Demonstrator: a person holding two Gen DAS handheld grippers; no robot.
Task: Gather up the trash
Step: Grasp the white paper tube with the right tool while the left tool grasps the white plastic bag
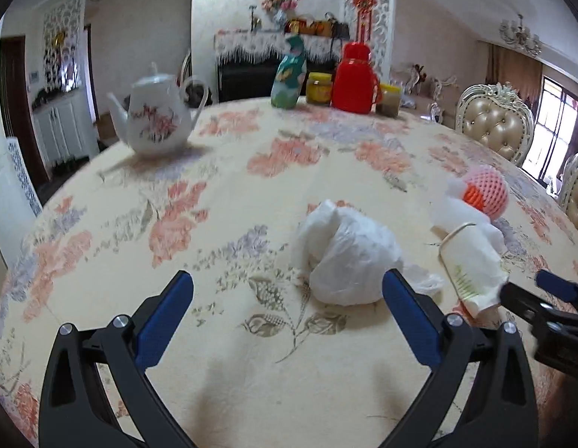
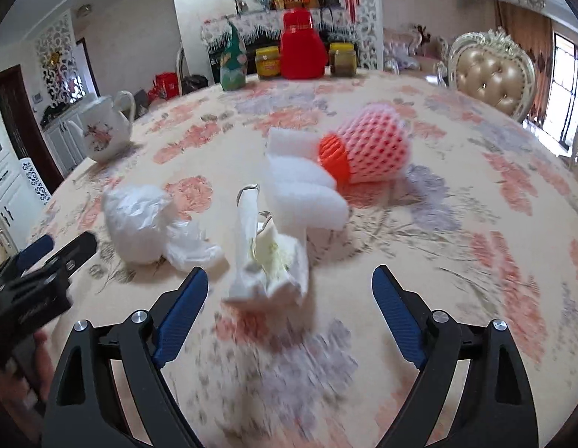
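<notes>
Both your claws are spread wide and empty, low over the flowered table (image 1: 102, 224) near its close edge. Your left gripper (image 1: 287, 291) faces the crumpled plastic bag (image 1: 345, 257), its jaws wide enough to straddle it. Your right gripper (image 2: 290, 283) lines up on the crushed paper cup (image 2: 266, 261), which lies just ahead. Foam block (image 2: 303, 186) and pink fruit net (image 2: 374, 149) wait farther in, touching.

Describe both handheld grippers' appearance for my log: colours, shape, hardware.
Both match: the left gripper and right gripper have matte black angular arms with triangular cut-outs, silver round pivot bolts, and textured blue pads lining the fingers. No cables or sleeves show.
</notes>
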